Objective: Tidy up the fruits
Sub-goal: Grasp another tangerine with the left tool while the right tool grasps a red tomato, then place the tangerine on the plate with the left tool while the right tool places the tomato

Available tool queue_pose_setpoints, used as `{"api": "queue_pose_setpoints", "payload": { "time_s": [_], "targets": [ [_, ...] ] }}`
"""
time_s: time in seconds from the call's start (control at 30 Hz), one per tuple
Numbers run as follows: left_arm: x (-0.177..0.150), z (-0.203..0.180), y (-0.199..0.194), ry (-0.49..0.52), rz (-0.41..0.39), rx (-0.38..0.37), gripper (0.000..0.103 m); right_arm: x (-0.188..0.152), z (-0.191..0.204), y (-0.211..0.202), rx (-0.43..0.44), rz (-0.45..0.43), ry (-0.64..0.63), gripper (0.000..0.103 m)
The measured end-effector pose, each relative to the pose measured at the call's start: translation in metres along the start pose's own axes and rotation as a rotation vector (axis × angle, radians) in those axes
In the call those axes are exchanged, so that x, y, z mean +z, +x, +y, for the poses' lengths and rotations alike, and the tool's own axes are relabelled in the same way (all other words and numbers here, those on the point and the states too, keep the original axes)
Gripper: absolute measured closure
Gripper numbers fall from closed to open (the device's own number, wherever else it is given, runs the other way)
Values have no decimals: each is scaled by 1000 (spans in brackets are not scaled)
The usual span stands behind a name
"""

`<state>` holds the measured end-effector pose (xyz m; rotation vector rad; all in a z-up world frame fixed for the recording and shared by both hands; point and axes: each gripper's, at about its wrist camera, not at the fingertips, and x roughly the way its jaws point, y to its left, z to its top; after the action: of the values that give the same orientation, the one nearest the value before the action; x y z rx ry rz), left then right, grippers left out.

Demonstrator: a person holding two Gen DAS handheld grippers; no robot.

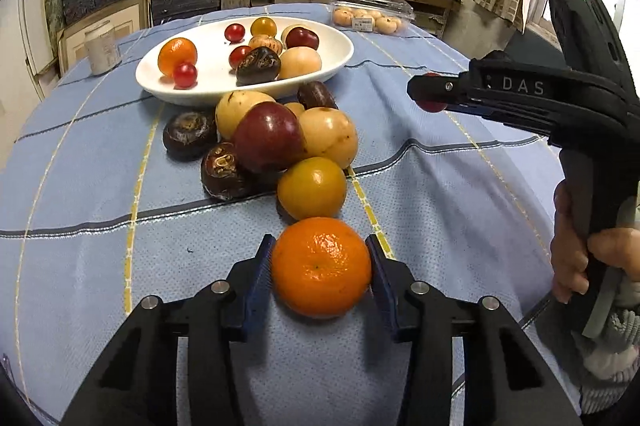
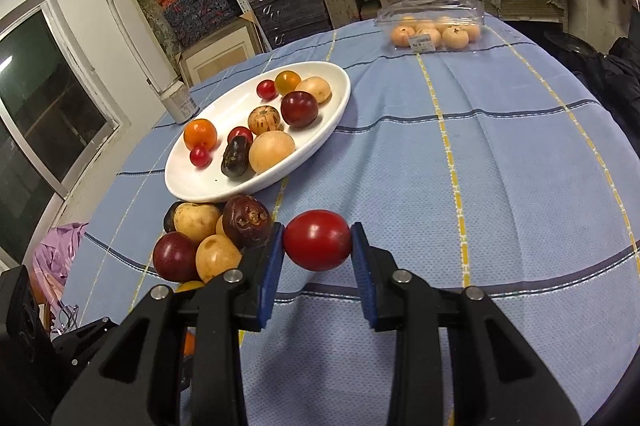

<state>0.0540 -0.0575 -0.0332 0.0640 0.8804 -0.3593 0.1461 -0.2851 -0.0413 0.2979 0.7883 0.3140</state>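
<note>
An orange tangerine [image 1: 321, 268] rests on the blue cloth at the near end of a fruit pile [image 1: 268, 135]. My left gripper [image 1: 320, 242] is shut on it, a blue pad touching each side. My right gripper [image 2: 317, 228] is shut on a red cherry tomato [image 2: 318, 246], held above the cloth to the right of the pile; in the left wrist view it shows side-on [image 1: 428, 91]. A white oval plate [image 1: 240, 93] behind the pile holds several fruits: a tangerine, cherry tomatoes, plums, pale round fruits and a dark one.
A clear plastic box [image 1: 372, 13] of pale fruits sits at the table's far edge. A can [image 1: 102, 47] stands left of the plate. A person's hand [image 1: 568, 258] grips the right tool's handle. Shelves of stacked boxes line the back wall.
</note>
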Motion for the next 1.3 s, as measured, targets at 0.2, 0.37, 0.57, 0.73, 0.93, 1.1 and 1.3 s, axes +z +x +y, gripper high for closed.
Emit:
{"api": "queue_pose_setpoints", "payload": {
  "time_s": [0.2,0.37,0.57,0.73,0.93,1.1,1.3],
  "targets": [
    [5,8,-26,-17,-100,35,58,2,-3,-5,8,-31,19,70],
    [59,34,-65,-18,-218,142,58,21,10,-35,36,-142,-1,70],
    [131,64,-67,-80,-296,171,58,83,47,-41,73,-177,-68,70],
    [157,80,-14,-143,-235,149,57,119,63,5,80,-135,-78,70],
    [192,108,43,-202,-170,178,57,137,64,85,42,-14,-86,70],
    [205,129,79,-237,-137,224,57,145,65,132,29,45,-117,70],
    [199,143,80,-298,-199,164,24,144,58,145,57,36,-119,47]
  ]
}}
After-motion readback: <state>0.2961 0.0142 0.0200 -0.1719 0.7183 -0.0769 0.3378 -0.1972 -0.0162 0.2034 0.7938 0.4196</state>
